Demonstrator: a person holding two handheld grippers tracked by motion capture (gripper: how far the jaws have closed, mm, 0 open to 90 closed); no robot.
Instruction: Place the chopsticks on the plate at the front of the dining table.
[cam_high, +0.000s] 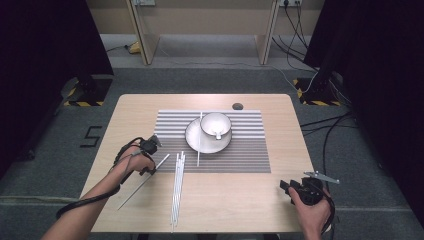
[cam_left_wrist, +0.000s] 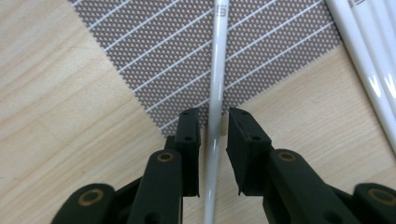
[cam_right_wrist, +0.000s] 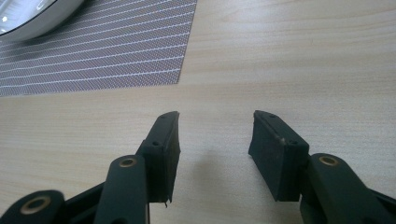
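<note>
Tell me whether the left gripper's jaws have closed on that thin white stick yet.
Not yet. The left gripper is open: its black jaws straddle the thin white stick on the wooden table, with slim gaps showing on both sides.

My left tool (cam_left_wrist: 214, 135) straddles a white rod (cam_left_wrist: 217, 79), one jaw on each side with slim gaps, not clamped. The rod crosses from the striped mat (cam_left_wrist: 187, 51) onto the wooden counter (cam_left_wrist: 60, 107). More white rods (cam_left_wrist: 369, 51) lie at upper right.
</note>
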